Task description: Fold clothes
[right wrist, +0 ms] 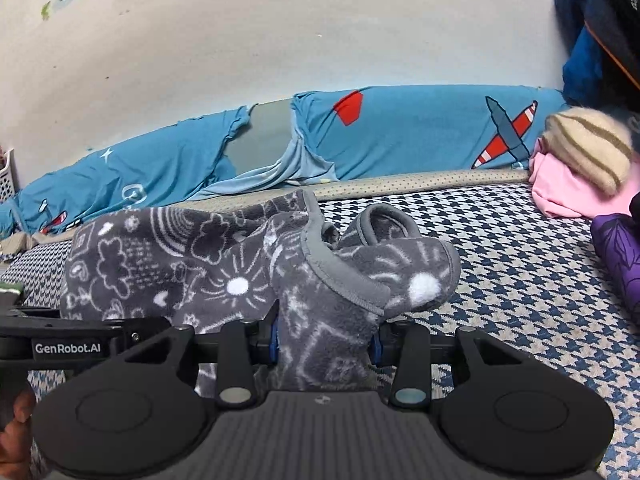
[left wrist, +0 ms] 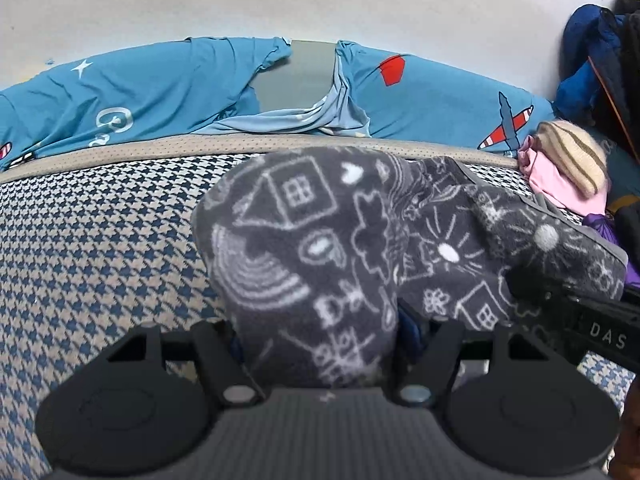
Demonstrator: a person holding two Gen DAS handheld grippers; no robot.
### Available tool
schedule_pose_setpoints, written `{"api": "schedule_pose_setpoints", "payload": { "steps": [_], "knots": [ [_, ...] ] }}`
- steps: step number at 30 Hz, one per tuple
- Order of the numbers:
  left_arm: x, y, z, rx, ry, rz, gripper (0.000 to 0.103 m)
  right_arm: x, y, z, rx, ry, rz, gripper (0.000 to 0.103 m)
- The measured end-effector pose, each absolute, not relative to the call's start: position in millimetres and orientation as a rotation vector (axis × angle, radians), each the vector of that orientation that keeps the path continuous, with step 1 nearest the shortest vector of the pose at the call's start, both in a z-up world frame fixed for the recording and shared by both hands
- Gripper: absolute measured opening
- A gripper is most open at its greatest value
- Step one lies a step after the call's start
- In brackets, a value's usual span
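Left wrist: the left gripper has its fingers clamped on the fleece, bunched over the bed.

Right wrist: the right gripper pinches the trimmed edge toward 1 o'clock; uneven lifting could twist the fold.

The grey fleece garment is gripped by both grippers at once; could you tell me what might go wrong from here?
The grey fleece garment is bunched thick in the left gripper and the right gripper, so a layer could slip free. Its hanging folds may drag on the houndstooth cover. The pink garment lies close and could be nudged.
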State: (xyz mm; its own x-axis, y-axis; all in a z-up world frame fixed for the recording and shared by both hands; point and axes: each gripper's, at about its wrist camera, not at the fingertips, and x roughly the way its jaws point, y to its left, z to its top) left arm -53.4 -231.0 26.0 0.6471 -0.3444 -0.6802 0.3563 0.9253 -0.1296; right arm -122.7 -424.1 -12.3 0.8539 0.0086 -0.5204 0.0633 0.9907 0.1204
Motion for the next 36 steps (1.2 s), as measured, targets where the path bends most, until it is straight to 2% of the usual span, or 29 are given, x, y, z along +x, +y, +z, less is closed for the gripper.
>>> {"api": "schedule_pose_setpoints", "payload": {
  "steps": [17, 36],
  "knots": [
    [-76.9, -294.3, 44.0, 0.094, 0.742, -0.461, 0.066, -164.8, -467.1, -2.4, 0.193, 0.498, -0.12, 0.039],
    [-109.5, -450.9, 77.6, 0.265, 0.623, -0.696, 0.066, -237.7, -579.8, 31.8, 0.392, 0.318, -0.451, 0.039]
  ]
}}
